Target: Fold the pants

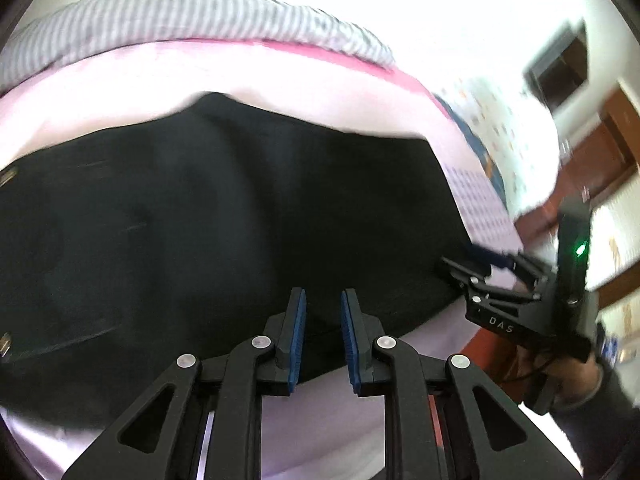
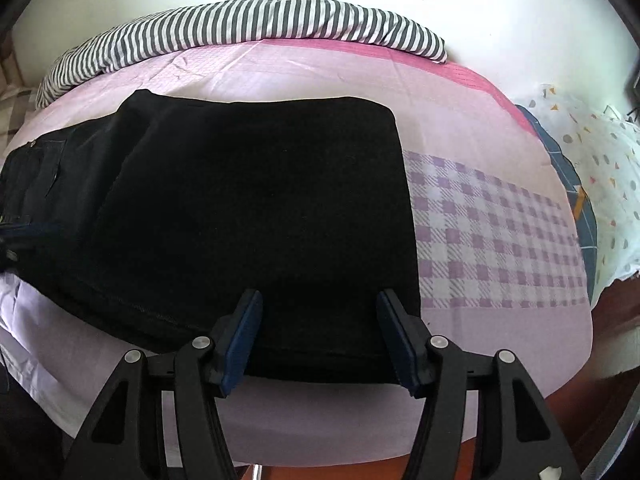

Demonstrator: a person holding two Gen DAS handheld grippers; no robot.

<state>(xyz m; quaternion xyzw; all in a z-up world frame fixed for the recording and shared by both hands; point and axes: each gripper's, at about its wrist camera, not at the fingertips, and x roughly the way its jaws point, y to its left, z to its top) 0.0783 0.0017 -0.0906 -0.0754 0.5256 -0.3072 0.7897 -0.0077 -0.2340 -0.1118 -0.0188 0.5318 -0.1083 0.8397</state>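
Note:
Black pants (image 2: 248,208) lie folded on a pink bed sheet (image 2: 480,312), with the waist and a pocket at the left (image 2: 36,168). They also fill the left wrist view (image 1: 224,208). My right gripper (image 2: 320,308) is open wide and empty, just above the near edge of the pants. My left gripper (image 1: 323,308) is open with a narrow gap over the near edge of the pants, holding nothing. The right gripper also shows in the left wrist view (image 1: 496,276), open at the pants' right corner.
A striped blanket (image 2: 248,24) lies along the far side of the bed. A white patterned cloth (image 2: 600,168) lies at the right. The bed's near edge (image 2: 320,452) drops to a brown floor. A wooden door (image 1: 604,148) stands at the right.

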